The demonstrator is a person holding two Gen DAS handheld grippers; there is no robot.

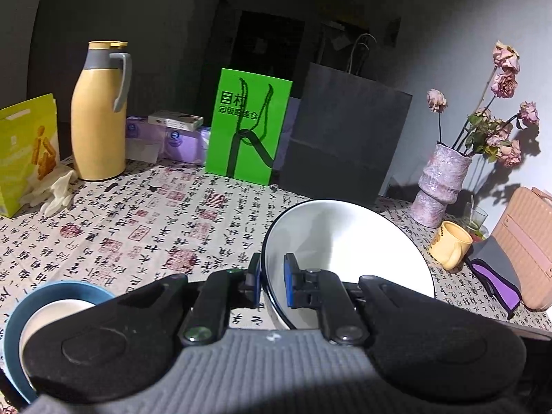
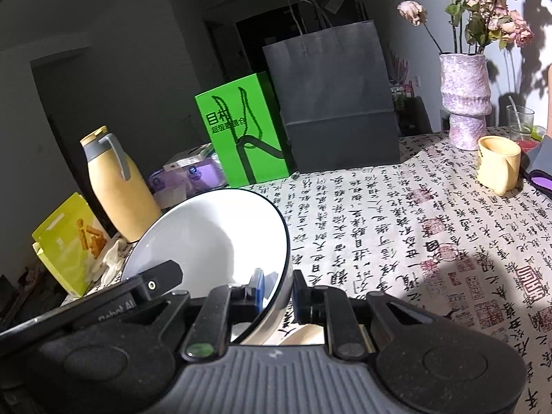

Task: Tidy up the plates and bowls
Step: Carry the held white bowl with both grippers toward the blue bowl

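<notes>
A white bowl rides tilted above the calligraphy-print bench, its left rim pinched by the left claw, its right rim by the right claw, both nearly shut on it. Glazed, stiff and breakable, it looks slippery; rim holds suit it. A blue plate carrying another bowl at far left is partly hidden.

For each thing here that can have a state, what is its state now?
white bowl: lifted, tilted, rim gripped from both sides
left gripper: shut on the bowl rim
right gripper: shut on the bowl rim
blue plate: on the table, a white dish in it
yellow mug: upright
thermos: upright, lid closed
</notes>
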